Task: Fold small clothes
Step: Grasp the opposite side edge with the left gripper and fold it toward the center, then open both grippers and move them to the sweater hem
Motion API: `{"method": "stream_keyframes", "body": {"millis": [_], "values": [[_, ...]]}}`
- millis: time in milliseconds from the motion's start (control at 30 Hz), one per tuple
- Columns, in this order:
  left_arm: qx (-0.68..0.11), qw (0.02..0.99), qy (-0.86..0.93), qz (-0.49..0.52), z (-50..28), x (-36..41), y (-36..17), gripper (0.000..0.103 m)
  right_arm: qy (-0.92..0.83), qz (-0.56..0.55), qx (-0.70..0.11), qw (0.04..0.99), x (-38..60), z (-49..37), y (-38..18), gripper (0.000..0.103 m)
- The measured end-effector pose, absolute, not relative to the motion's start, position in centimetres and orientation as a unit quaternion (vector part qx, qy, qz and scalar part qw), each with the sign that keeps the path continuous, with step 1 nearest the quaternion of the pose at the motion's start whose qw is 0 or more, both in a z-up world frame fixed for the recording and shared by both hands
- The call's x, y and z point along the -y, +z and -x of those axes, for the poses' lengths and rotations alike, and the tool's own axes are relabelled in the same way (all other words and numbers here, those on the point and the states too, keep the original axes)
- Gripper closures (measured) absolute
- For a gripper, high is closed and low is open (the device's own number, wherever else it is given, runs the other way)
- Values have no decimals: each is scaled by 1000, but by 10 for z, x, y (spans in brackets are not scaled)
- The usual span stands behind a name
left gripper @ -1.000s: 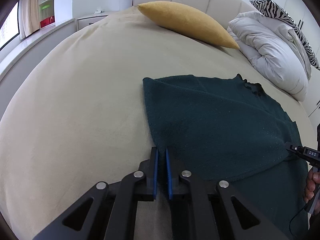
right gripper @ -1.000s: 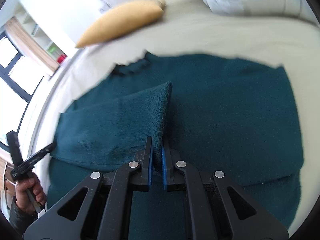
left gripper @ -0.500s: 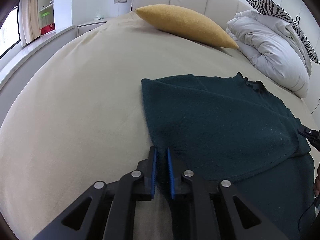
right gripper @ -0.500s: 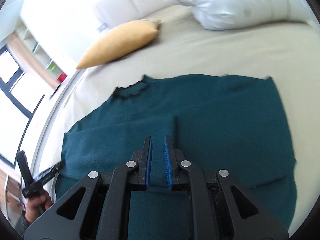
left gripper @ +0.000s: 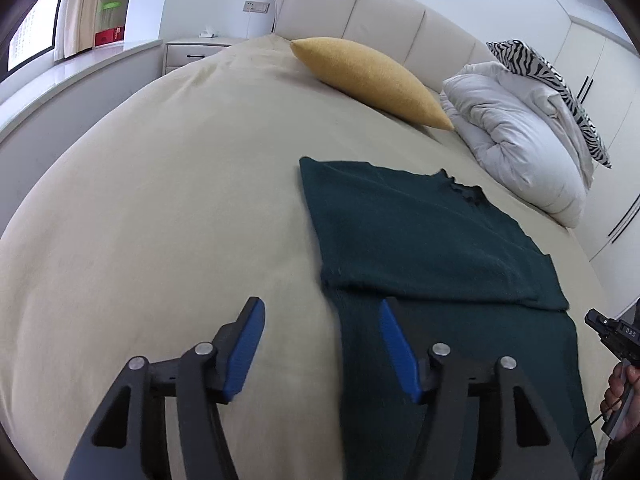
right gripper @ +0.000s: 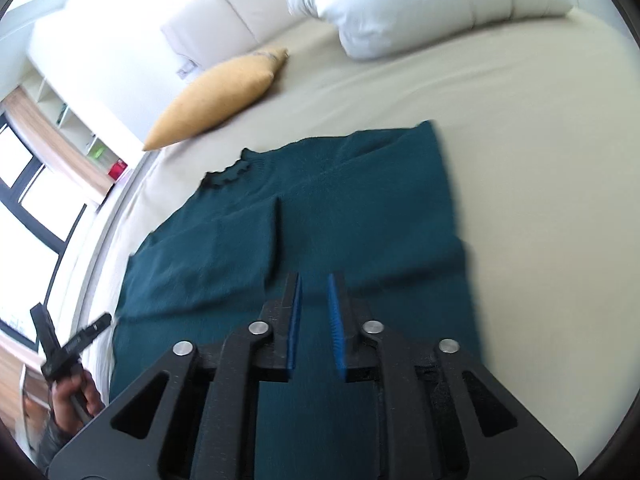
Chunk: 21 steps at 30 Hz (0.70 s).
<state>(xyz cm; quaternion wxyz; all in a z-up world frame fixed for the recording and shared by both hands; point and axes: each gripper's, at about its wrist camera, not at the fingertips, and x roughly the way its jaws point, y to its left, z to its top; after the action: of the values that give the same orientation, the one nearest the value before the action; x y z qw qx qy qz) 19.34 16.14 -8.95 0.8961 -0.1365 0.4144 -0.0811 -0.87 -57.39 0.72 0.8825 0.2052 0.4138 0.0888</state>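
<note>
Dark green sweater point(left gripper: 420, 240) lying flat on the beige bed cover point(left gripper: 160, 200), centre to lower right of the left wrist view, one sleeve folded across its body; its lower hem is cut off by the frame edge and hidden behind the gripper bodies. Left gripper point(left gripper: 322, 344): jaws spread wide, holding nothing, straddling the sweater's left edge. Right gripper point(right gripper: 314, 320): jaws parted a little, empty, above the garment; this view is motion-blurred, so the knit texture is hard to make out. In the left view the right gripper appears at the lower right margin, partly cropped, bearing the letters "DAS". Room: padded cream headboard point(left gripper: 380, 12), mustard cushion point(left gripper: 372, 80), white duvet point(left gripper: 520, 140) under a zebra-print pillow point(left gripper: 548, 80), shelving and window at upper left.
</note>
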Motion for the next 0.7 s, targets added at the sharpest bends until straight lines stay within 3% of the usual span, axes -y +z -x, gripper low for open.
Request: {"method": "stream_keyframes", "body": {"millis": [33, 67, 100, 167, 400, 567, 700], "values": [[-418, 892, -87, 146, -178, -163, -88, 38, 94, -210, -413, 881, 583, 30, 11, 81], [-425, 886, -94, 158, -157, -167, -87, 35, 94, -214, -413, 880, 588, 47, 12, 64], [-430, 882, -98, 165, -145, -168, -87, 31, 87, -227, -405, 881, 596, 71, 14, 39], [-444, 871, -105, 184, -108, -171, -91, 28, 80, -246, -388, 884, 610, 106, 16, 25], [-482, 829, -130, 250, -19, -179, -118, 28, 79, -272, -438, 853, 642, 188, -3, 27], [-485, 822, -155, 255, 3, -175, -116, 28, 69, -289, -472, 830, 657, 224, -17, 29], [-495, 811, -166, 263, 6, -176, -118, 28, 80, -294, -499, 811, 657, 246, -30, 41]]}}
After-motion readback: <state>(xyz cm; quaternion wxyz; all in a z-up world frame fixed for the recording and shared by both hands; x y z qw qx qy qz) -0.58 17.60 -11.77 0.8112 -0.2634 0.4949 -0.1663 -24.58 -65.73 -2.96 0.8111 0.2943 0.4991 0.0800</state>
